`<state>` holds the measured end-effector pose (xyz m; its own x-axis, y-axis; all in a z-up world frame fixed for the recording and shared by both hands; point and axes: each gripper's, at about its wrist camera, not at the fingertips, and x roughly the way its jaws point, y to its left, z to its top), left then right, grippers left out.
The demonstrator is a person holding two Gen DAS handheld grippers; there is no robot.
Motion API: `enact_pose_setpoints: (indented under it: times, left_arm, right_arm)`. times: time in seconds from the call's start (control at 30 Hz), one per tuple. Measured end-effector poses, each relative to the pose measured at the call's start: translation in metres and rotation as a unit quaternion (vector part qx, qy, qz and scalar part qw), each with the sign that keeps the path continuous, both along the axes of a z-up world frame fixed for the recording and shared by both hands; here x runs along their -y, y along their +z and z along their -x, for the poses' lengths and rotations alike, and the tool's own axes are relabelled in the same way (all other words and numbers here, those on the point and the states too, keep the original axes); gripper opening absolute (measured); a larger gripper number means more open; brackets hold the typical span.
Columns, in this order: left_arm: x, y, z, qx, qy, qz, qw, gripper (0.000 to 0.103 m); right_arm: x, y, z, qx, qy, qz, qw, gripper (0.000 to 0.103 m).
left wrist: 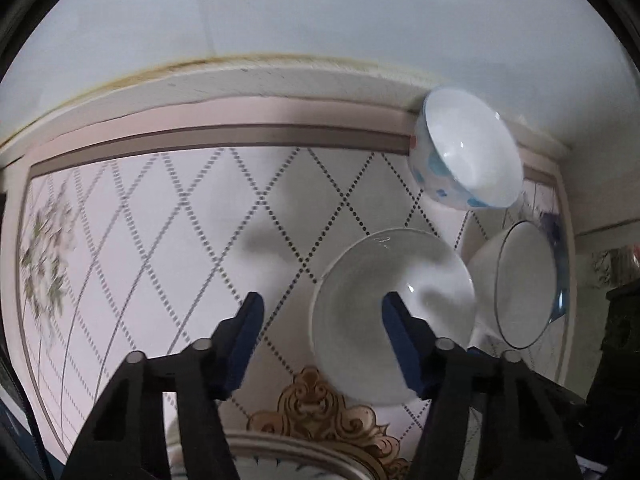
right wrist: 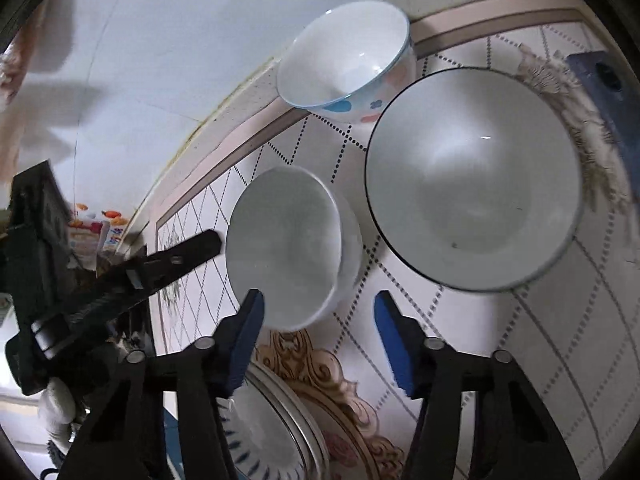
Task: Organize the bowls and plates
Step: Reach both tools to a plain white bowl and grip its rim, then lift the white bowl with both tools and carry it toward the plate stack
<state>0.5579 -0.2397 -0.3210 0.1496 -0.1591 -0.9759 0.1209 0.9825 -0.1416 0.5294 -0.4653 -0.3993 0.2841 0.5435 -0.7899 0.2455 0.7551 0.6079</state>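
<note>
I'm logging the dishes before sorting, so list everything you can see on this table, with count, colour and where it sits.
Plain bowl: one, white, mid-table, just ahead of both grippers.
Dark-rimmed bowl: one, white with thin dark rim, right of the plain bowl, apart from it.
Spotted bowl: one, white with blue and pink spots, at the table's far edge by the wall.
Patterned plate: one, white with blue dashes, at the near edge, partly hidden by the gripper.
Table: one, pale with dotted diamond lines, pink border and gold ornament.
Left gripper: black, blue pads, open, one finger over the plain bowl.
Right gripper: same colours, open, nothing gripped.
</note>
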Motion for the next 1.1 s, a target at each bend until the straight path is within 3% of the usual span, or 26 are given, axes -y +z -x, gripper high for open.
enact_pose_setpoints:
  times: [0.07,0.13,0.27,0.6,0.83,1.1]
  left_arm:
    - [0.005,-0.011,-0.005,-0.014,-0.013,-0.008,0.9998,0.035]
    - [0.008,-0.02,-0.007,-0.017,-0.024,-0.022,0.9993,0.024]
    - [0.006,-0.021,-0.005,-0.004,-0.026,-0.026,0.9993,0.019]
    - [-0.004,-0.018,0.014,0.005,-0.017,-0.024,0.9996,0.018]
    - [-0.007,0.005,0.05,0.023,-0.017,-0.012,0.9995,0.017]
    - [0.013,0.046,0.109,0.044,-0.044,0.002,0.9981,0.017]
  right_arm:
    - [-0.003,-0.005,-0.006,-0.003,0.0,-0.001,1.0,0.04]
    - [-0.008,-0.007,-0.009,-0.005,0.0,0.011,1.0,0.038]
    - [-0.012,-0.012,-0.016,-0.005,0.008,0.036,0.999,0.019]
    - [-0.018,-0.011,-0.023,-0.004,0.016,0.049,0.999,0.017]
    - [-0.02,0.008,-0.008,0.011,0.032,0.054,0.998,0.017]
    - [-0.004,0.038,0.046,0.022,0.038,0.049,0.998,0.017]
